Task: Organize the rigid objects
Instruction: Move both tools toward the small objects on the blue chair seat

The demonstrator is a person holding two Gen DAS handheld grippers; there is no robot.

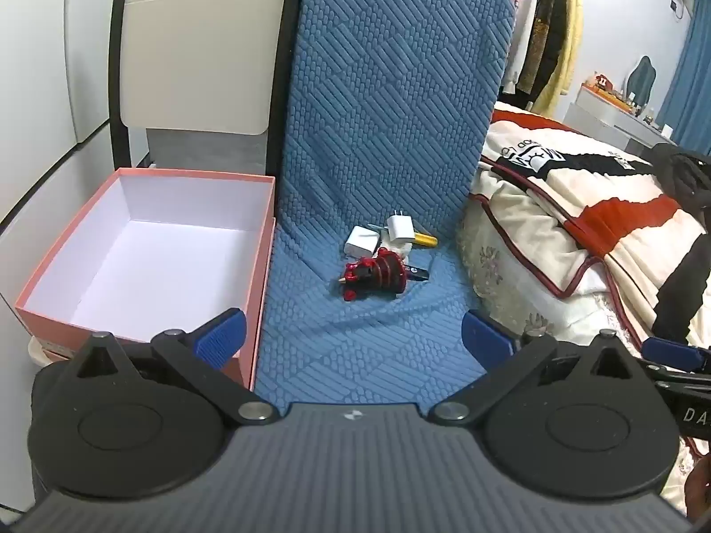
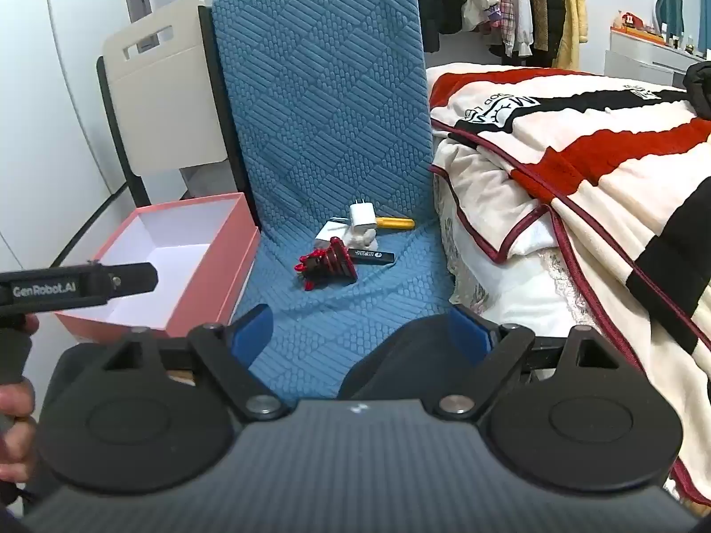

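Note:
A small pile lies on the blue chair seat [image 1: 355,337]: a red and black toy [image 1: 375,273], two white chargers [image 1: 401,227] [image 1: 362,242], a yellow-handled tool [image 1: 424,238] and a black stick [image 1: 415,272]. The pile also shows in the right wrist view: toy [image 2: 329,263], charger [image 2: 362,217], yellow tool [image 2: 395,222], black stick [image 2: 371,256]. An empty pink box [image 1: 146,262] [image 2: 169,262] stands left of the seat. My left gripper [image 1: 355,337] is open, short of the pile. My right gripper [image 2: 362,333] is open and empty too.
A bed with a cream, red and black blanket [image 1: 591,222] [image 2: 577,169] borders the chair's right side. A white chair back [image 1: 200,57] and a wall stand behind the box. Clothes [image 2: 511,0] hang at the back. The left gripper's body [image 2: 75,286] crosses over the box.

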